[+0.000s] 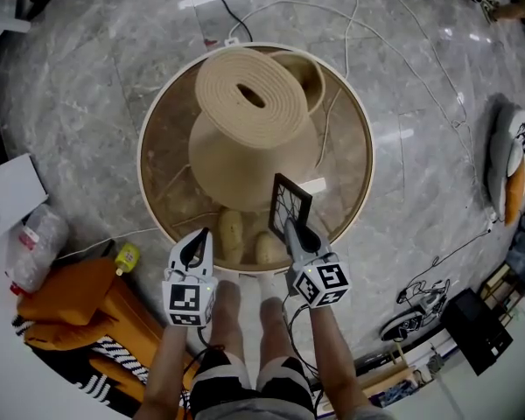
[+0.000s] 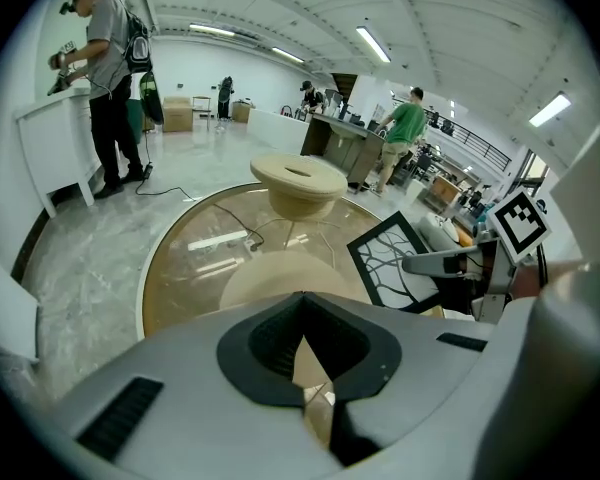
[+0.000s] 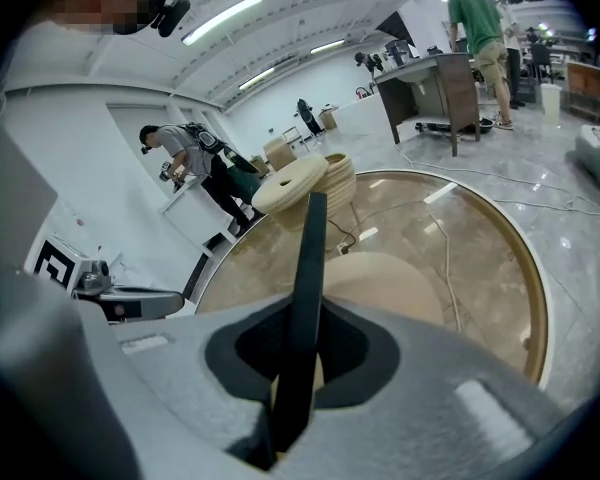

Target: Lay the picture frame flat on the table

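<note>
The picture frame [image 1: 290, 206], black with a branching pattern on white, stands upright and tilted over the near edge of the round glass table [image 1: 149, 134]. My right gripper [image 1: 296, 232] is shut on its lower edge. In the right gripper view the frame [image 3: 307, 268] shows edge-on, pinched between the jaws of the right gripper [image 3: 285, 408]. My left gripper [image 1: 199, 239] hovers over the table's near rim, left of the frame, shut with nothing in it. The left gripper view shows the left gripper [image 2: 315, 393] with its tips together and the frame [image 2: 392, 260] to its right.
A big beige spool-shaped base [image 1: 249, 112] shows through the glass top. Cables [image 1: 394, 33] run over the marble floor. An orange bag [image 1: 87, 300] and a plastic bag [image 1: 35, 248] lie at lower left, shoes [image 1: 411, 318] at lower right. People [image 2: 110, 78] stand at counters far off.
</note>
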Demonstrator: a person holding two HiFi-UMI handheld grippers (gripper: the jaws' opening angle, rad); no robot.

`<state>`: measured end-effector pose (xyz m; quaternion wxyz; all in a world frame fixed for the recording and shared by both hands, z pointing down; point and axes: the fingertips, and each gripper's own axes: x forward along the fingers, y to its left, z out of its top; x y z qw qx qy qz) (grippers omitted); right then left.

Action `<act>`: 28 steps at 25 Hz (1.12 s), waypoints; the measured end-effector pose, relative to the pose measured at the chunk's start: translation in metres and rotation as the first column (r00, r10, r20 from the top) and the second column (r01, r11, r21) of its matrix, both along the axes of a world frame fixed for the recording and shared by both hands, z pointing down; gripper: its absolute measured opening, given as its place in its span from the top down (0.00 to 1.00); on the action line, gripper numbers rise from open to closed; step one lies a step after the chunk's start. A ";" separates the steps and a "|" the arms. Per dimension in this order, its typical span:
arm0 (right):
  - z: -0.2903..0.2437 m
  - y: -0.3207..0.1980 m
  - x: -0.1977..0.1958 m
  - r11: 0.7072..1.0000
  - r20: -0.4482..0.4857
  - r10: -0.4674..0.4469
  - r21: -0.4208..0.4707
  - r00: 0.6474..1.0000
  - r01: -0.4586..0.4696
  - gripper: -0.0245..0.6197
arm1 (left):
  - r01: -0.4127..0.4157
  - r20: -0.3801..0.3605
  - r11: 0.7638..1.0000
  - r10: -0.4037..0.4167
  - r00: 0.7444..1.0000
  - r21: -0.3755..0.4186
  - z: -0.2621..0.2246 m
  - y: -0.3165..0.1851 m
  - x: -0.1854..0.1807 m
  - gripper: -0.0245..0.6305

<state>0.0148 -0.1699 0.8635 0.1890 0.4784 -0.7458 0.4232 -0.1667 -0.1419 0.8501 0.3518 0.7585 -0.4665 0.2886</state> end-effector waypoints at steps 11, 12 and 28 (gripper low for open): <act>0.012 0.000 0.010 1.000 -0.037 0.014 0.002 0.999 -0.014 0.91 | -0.014 -0.007 1.000 0.014 1.000 -0.021 0.010 0.003 0.006 0.94; 0.012 0.000 0.011 1.000 -0.042 0.016 0.001 0.999 -0.016 0.90 | -0.015 -0.006 1.000 0.015 1.000 -0.020 0.009 0.003 0.006 0.94; 0.034 0.016 0.018 0.994 -0.066 0.018 -0.109 0.998 -0.026 0.62 | -0.033 -0.004 0.999 0.033 0.999 -0.005 0.003 0.004 0.012 0.94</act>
